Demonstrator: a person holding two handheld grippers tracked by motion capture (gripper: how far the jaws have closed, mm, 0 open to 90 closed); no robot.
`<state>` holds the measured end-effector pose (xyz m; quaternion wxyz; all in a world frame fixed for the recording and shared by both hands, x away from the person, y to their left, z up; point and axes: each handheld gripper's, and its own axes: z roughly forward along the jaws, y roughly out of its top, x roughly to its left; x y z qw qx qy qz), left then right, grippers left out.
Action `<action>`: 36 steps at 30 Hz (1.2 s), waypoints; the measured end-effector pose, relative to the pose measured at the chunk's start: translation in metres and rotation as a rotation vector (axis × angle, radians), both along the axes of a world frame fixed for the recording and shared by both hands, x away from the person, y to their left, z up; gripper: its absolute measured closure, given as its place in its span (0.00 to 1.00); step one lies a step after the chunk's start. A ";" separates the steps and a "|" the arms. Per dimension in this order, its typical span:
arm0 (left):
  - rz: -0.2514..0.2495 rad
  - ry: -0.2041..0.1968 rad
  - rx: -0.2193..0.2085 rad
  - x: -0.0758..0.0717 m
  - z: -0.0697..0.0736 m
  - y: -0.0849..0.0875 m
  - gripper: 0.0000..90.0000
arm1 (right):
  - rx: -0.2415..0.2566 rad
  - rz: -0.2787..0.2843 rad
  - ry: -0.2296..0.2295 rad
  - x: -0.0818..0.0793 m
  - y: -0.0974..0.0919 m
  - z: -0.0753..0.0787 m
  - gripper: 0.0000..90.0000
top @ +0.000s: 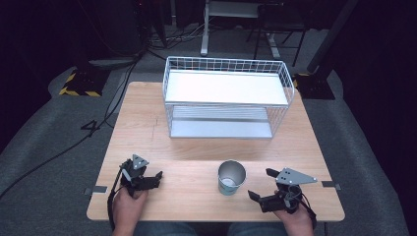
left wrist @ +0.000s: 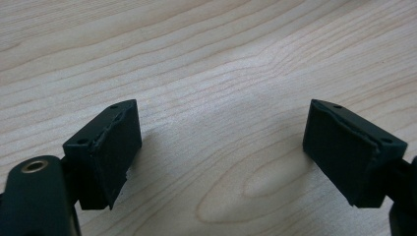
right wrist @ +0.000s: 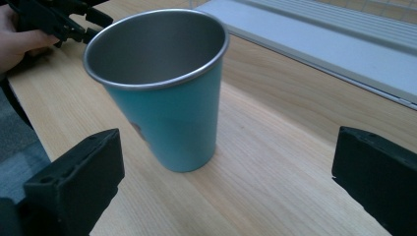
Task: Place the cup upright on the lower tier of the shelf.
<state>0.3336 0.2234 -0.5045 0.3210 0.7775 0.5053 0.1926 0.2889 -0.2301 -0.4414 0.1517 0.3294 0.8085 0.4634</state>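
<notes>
Fingers (left wrist: 108, 147) of the left gripper (left wrist: 221, 152) stand wide apart over bare wood, nothing between them; pads are matte black blocks with rough, chipped edges. Fingers (right wrist: 74, 177) of the right gripper (right wrist: 226, 187) are also spread wide, with the cup (right wrist: 157, 88) ahead of them, not touched.

From the high view: left gripper (top: 156, 178) sits near the front-left corner of the worktop (top: 142, 123), held in a hand (top: 129, 204) whose forearm is cut off by the picture's bottom edge. Right gripper (top: 262, 186) is near the front-right corner, grey three-cornered plate on top; the hand (top: 295, 219) behind it is mostly hidden by the gripper body.

Cup (top: 231, 178) stands upright near the front edge, about midway between the two grippers, closer to the right one. Teal outside, bare brushed metal inside, rolled rim, tapering to the base. A small mark low on its side is half turned away, hard to make out.

Worktop is pale wood with visible grain and a knot-like oval. Toward the back edge stands a white wire rack (top: 228, 96) with two flat shelves; the lower shelf is partly hidden under the upper. Surroundings beyond the table are dark; cables (top: 113, 105) trail on grey floor.
</notes>
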 end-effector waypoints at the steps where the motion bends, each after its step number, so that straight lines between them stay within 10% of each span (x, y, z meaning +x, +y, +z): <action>1: 0.000 0.000 0.000 0.000 0.000 0.000 0.17 | -0.001 0.006 0.001 -0.001 0.002 -0.001 0.00; 18: 0.001 0.001 0.001 0.000 0.000 0.000 0.17 | 0.006 0.102 0.054 0.002 0.052 -0.025 0.00; 36: 0.001 0.001 0.001 0.000 0.000 0.000 0.17 | 0.054 0.007 0.055 0.014 0.073 -0.055 0.12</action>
